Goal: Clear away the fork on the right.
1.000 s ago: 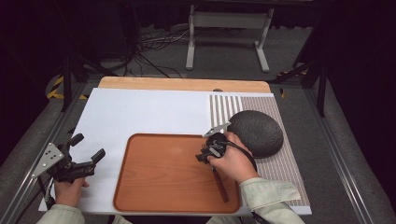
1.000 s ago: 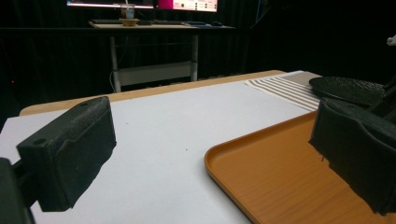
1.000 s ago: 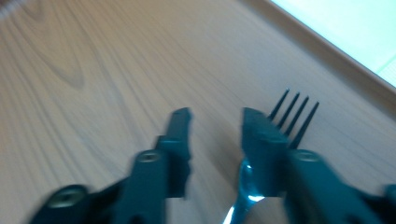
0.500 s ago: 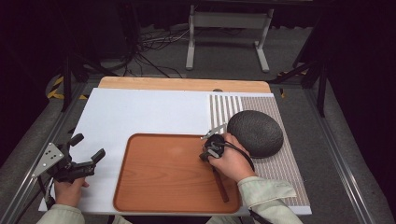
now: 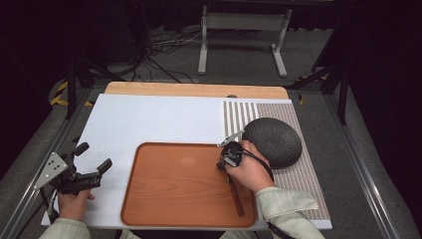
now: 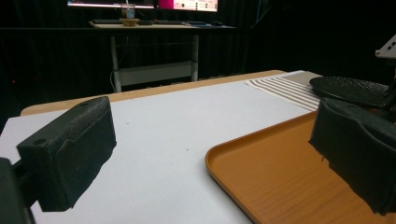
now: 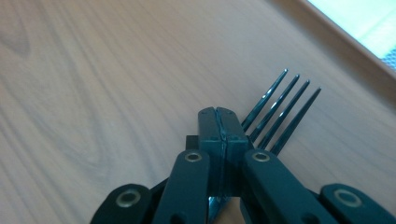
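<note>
The white table (image 5: 149, 124) carries a wooden tray (image 5: 179, 184) at its six o'clock edge, with a striped mat (image 5: 298, 164) and a dark dome-shaped cover (image 5: 272, 141) at three o'clock. The right gripper view reveals what the high view hides — a dark fork (image 7: 280, 109) lying on the tray, the right gripper (image 7: 222, 122) pinched shut on its neck. The left gripper (image 5: 92, 158) hovers at eight o'clock, jaws wide apart and empty. Since a second ago the right hand (image 5: 251, 169) has edged slightly rightward; the left gripper has not moved.
</note>
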`<state>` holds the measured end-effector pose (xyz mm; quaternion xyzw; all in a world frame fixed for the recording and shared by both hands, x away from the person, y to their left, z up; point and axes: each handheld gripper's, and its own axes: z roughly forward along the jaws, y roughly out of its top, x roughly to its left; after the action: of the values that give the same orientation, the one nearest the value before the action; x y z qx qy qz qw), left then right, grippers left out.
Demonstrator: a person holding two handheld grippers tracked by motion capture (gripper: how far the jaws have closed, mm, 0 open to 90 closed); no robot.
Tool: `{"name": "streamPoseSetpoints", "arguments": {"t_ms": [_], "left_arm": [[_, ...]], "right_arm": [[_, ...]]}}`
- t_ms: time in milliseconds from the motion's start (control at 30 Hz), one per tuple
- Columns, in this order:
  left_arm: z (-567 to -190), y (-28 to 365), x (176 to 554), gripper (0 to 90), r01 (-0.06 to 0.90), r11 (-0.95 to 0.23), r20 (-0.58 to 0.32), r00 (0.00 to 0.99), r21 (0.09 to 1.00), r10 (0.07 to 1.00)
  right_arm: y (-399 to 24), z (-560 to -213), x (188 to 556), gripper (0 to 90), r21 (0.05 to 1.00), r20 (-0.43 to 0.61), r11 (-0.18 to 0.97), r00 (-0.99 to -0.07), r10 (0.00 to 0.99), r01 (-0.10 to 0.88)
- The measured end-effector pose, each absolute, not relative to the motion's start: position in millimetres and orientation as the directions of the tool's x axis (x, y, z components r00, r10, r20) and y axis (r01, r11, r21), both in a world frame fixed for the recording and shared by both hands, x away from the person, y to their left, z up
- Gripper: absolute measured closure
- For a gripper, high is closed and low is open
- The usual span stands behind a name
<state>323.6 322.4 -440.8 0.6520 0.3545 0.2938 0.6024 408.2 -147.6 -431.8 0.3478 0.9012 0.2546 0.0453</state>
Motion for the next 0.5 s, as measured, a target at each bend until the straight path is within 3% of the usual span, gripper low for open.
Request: {"name": "streamPoseSetpoints", "arguments": {"t_ms": [500], "left_arm": [[-441,322,324,1.0,0.109,-0.026,-0.042,0.576,0.994,0.816]], "right_arm": [[-166,-431,413,90.0,0.488,0.087,0.598,-0.717,0.692,0.636]]}}
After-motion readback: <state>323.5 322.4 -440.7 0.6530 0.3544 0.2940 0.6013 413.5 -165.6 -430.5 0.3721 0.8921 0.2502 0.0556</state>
